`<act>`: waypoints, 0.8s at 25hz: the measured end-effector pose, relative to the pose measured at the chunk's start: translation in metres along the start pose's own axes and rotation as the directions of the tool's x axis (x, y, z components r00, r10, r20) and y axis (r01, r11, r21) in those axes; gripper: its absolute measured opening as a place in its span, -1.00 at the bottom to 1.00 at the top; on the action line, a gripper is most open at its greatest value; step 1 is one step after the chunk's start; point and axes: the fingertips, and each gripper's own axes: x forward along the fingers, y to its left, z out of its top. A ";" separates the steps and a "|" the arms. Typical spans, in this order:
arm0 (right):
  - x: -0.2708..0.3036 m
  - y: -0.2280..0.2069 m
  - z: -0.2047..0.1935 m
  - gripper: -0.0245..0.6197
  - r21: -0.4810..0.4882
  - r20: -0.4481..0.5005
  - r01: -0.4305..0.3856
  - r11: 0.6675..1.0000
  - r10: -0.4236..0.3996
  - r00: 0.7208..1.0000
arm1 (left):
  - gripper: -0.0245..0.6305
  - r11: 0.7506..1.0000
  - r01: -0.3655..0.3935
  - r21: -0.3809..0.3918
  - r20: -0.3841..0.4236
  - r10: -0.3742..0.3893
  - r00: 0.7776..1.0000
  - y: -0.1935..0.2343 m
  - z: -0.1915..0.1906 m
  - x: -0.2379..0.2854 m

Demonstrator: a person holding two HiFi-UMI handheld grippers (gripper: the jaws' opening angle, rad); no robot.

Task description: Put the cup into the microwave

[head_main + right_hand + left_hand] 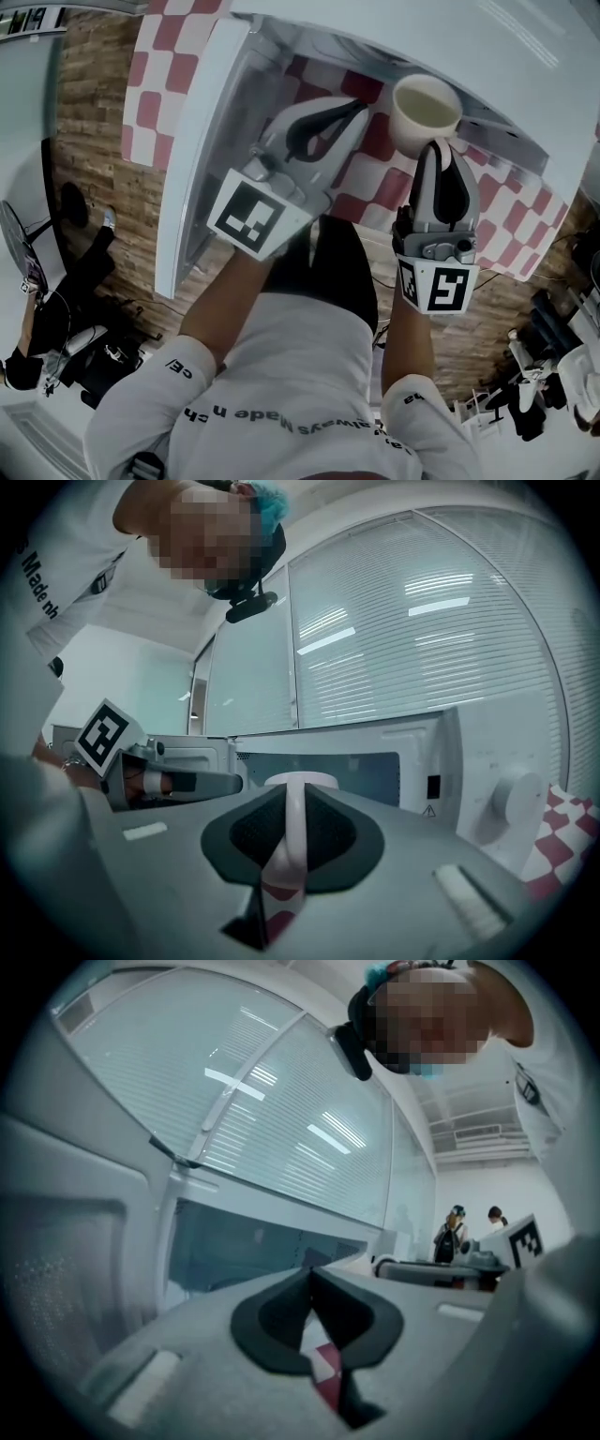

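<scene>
A cream cup (427, 111) hangs in front of the white microwave (525, 75), whose door (192, 150) stands open at the left. My right gripper (433, 150) is shut on the cup's handle. In the right gripper view the handle (295, 832) sits between the black pads, with the cup rim (300, 780) just beyond and the microwave's open cavity (375, 771) behind it. My left gripper (361, 105) hovers beside the cup, near the open door. Its jaws are shut with nothing in them (314, 1283).
The microwave stands on a red-and-white checked cloth (159, 103). Its control panel with a round dial (514, 803) is right of the cavity. Glass walls with blinds (422, 630) rise behind. Two people (469, 1227) stand far off; black equipment (66, 309) lies on the floor.
</scene>
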 end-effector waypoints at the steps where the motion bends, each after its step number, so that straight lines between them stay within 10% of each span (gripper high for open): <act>1: 0.004 -0.003 -0.001 -0.81 0.001 0.008 0.005 1.000 -0.005 1.000 | -0.91 1.000 -0.002 0.001 0.000 0.002 1.000 0.002 -0.002 0.002; 20: 0.082 -0.033 -0.016 -0.81 -0.032 0.104 -0.012 0.999 0.015 0.994 | -0.91 0.997 -0.049 0.059 0.011 0.049 0.999 0.045 -0.018 0.048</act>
